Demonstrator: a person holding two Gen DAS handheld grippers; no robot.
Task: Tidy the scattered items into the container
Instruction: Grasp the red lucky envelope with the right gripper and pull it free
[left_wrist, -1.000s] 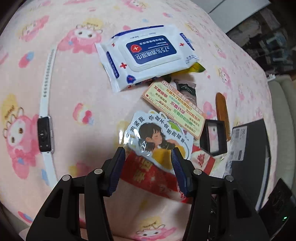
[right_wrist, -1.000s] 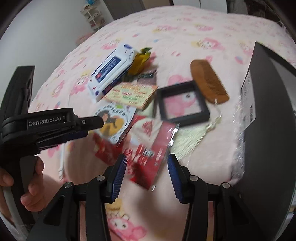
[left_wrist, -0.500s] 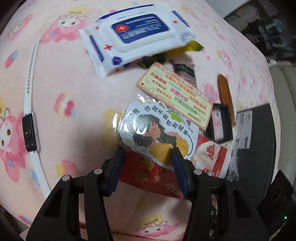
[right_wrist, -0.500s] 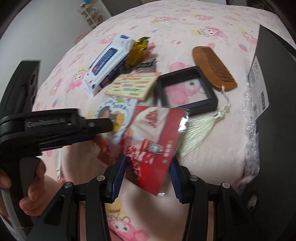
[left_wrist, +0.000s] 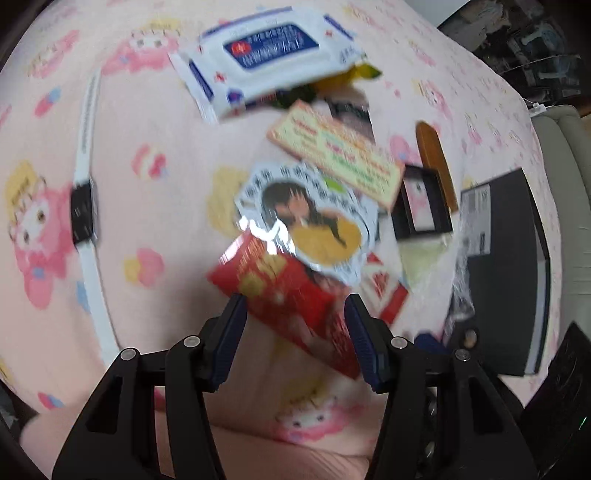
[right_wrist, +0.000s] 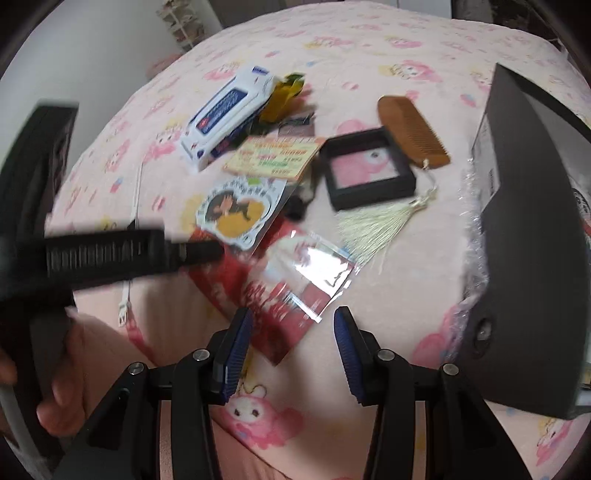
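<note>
Here, both pairs of fingers hang parted over red packets on the bed.
The left gripper (left_wrist: 293, 334) straddles a red packet (left_wrist: 284, 291) without pinching; the right gripper (right_wrist: 293, 350) stands narrow, empty, just short of a clear-sleeved red packet (right_wrist: 295, 284). Beyond lie a cartoon sticker (left_wrist: 314, 221), wipes pack (left_wrist: 266, 51), wooden comb (right_wrist: 413, 129); the black box (right_wrist: 535, 236) sits right.

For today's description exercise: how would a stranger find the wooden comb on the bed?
Start at the big black box on the pink cartoon bedspread. Beside it lies a square black frame; the wooden comb touches its far corner. Only it is brown, toothed and trailing a pale tassel.
</note>
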